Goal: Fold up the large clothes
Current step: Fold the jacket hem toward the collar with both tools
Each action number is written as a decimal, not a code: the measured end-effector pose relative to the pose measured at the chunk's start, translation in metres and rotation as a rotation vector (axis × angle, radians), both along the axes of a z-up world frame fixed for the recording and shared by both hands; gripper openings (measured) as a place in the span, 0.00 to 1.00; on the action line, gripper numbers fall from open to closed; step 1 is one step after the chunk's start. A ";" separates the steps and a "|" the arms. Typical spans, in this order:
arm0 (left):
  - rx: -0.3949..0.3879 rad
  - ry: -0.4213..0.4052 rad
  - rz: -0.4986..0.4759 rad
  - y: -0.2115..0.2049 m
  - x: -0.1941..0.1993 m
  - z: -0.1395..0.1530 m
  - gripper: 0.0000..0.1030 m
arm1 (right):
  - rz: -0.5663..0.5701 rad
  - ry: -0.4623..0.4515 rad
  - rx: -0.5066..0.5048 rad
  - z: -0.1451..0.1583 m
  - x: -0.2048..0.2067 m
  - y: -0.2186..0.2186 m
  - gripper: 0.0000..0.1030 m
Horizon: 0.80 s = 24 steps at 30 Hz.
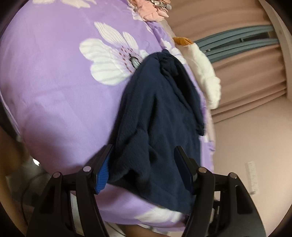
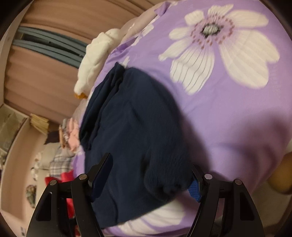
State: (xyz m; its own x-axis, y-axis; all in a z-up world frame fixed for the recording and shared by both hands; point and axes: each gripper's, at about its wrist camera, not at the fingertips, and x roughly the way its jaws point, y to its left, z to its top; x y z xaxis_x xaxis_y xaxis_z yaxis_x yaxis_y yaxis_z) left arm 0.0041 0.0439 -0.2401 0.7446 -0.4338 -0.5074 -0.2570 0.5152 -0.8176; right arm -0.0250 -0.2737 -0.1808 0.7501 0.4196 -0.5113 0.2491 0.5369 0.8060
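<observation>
A dark navy fleece garment (image 1: 157,116) lies bunched and partly folded on a purple bedspread with white flowers (image 1: 60,94). My left gripper (image 1: 144,156) is open, its jaws standing on either side of the garment's near end, just above it. In the right wrist view the same garment (image 2: 131,127) lies on the bedspread (image 2: 228,118). My right gripper (image 2: 151,169) is open, its jaws astride the garment's near end. I cannot tell if the fingers touch the cloth.
A white plush toy (image 1: 204,73) lies at the bed's edge beside the garment; it also shows in the right wrist view (image 2: 94,60). Pink clothes (image 1: 151,9) sit at the bed's far end. Pink curtains (image 1: 246,76) hang beyond. More clothes (image 2: 62,160) are piled at left.
</observation>
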 end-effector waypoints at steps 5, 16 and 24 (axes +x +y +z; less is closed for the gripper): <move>-0.121 -0.007 -0.025 0.002 -0.007 -0.007 0.65 | 0.023 -0.009 -0.092 0.004 0.008 0.010 0.73; -0.080 0.130 -0.062 -0.010 -0.025 -0.007 0.68 | 0.051 -0.025 -0.168 0.005 0.007 0.009 0.73; -0.116 -0.002 -0.036 -0.006 -0.009 -0.007 0.67 | 0.060 -0.047 -0.164 0.003 0.003 0.007 0.73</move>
